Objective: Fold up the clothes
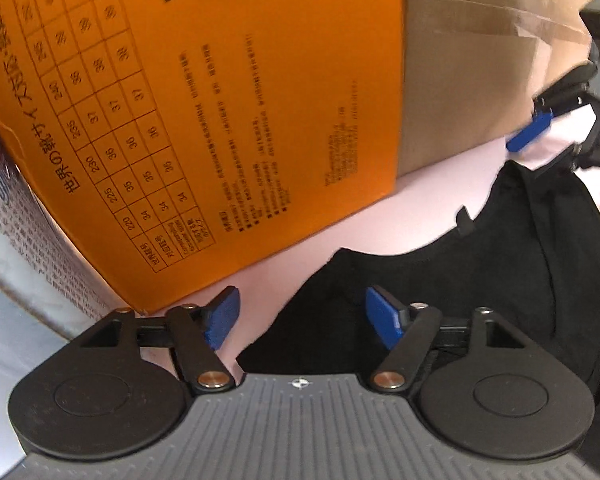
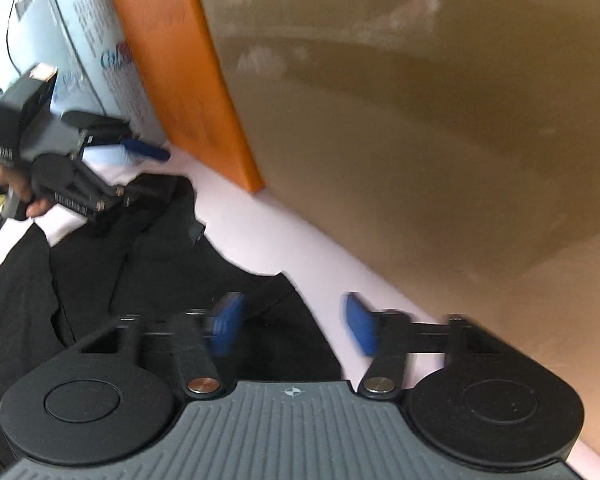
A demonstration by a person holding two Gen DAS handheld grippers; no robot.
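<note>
A black garment [image 1: 440, 280] lies spread on a pale worktop [image 1: 340, 220], its edge uneven, with a small tab sticking out toward the boxes. Behind it, standing on the worktop, is an orange box [image 1: 180, 120] printed with a size chart and blocks of small text. Next to it is a plain brown cardboard box [image 1: 480, 60] with tape across it. On the orange box's other side is a pale blue and white printed box [image 1: 20, 220].

The left claw [image 1: 302, 316] points down at the near edge of the garment with its blue pads partway apart. One pad hangs over bare worktop just beside the orange box's corner and the other hangs over the black cloth. Nothing is pinched between them. From the right wrist view, a hand [image 2: 20, 188] grips the handle of this claw, which sits low over the far end of the garment near the printed box.

The right claw [image 2: 294, 324] is blurred in its own view, but its two blue pads clearly stand apart. One is over the black cloth and the other over the bare worktop close to the brown box. The garment's edge runs between them, and neither pad presses on it. In the left wrist view this claw appears small at the far side of the garment, by the brown box's lower corner, too blurred to read its jaws there
</note>
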